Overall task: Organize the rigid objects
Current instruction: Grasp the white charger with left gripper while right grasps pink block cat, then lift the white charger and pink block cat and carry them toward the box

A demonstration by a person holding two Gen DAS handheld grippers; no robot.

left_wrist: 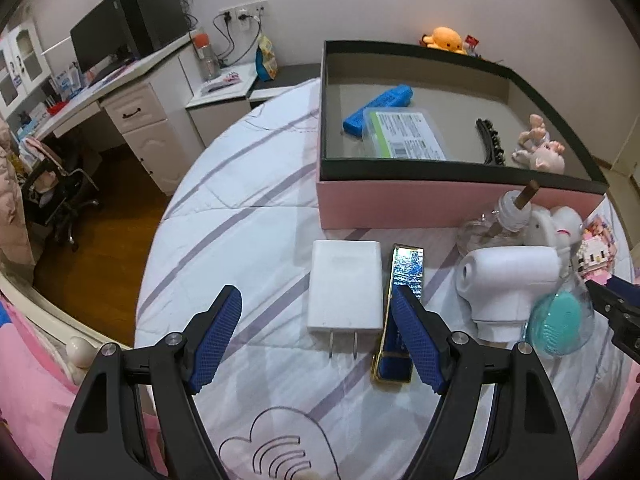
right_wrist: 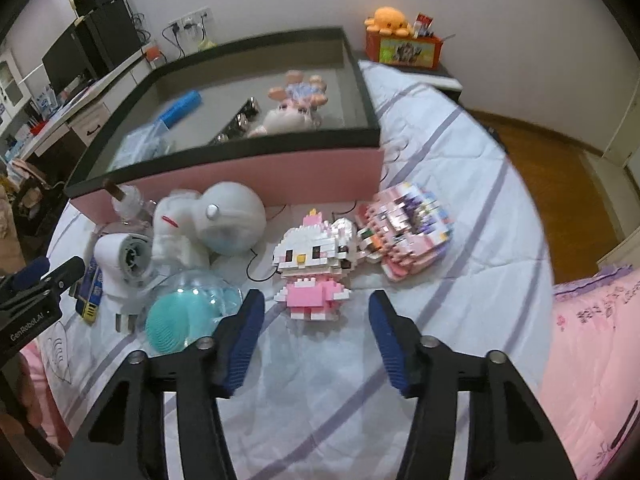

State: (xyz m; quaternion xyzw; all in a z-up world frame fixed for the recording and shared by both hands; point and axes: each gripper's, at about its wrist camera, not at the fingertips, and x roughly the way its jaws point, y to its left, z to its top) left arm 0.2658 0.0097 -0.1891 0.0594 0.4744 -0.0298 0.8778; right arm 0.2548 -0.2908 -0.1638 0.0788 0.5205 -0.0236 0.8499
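My left gripper [left_wrist: 316, 300] hangs open over the bed. A white plug charger [left_wrist: 346, 284] lies between its fingertips and a blue-and-gold bar [left_wrist: 404, 280] lies under the right finger; neither pad touches anything. My right gripper [right_wrist: 316, 300] is open too, its tips on either side of the feet of a pink-and-white brick cat figure [right_wrist: 312, 268], with no contact. A brick house [right_wrist: 408, 228] lies to the right of the cat. The pink box with a black rim [left_wrist: 440, 204] stands behind and holds a blue case [left_wrist: 380, 108], a labelled clear box [left_wrist: 408, 132], a hair clip [left_wrist: 490, 144] and a doll [left_wrist: 540, 148].
Between the two grippers lie a white dryer-like device [left_wrist: 508, 280], a teal brush in a clear shell [right_wrist: 180, 316], a white round gadget [right_wrist: 232, 220] and a glass bottle [left_wrist: 484, 228]. The bed's left edge drops to the wooden floor [left_wrist: 104, 248] by a desk [left_wrist: 132, 112].
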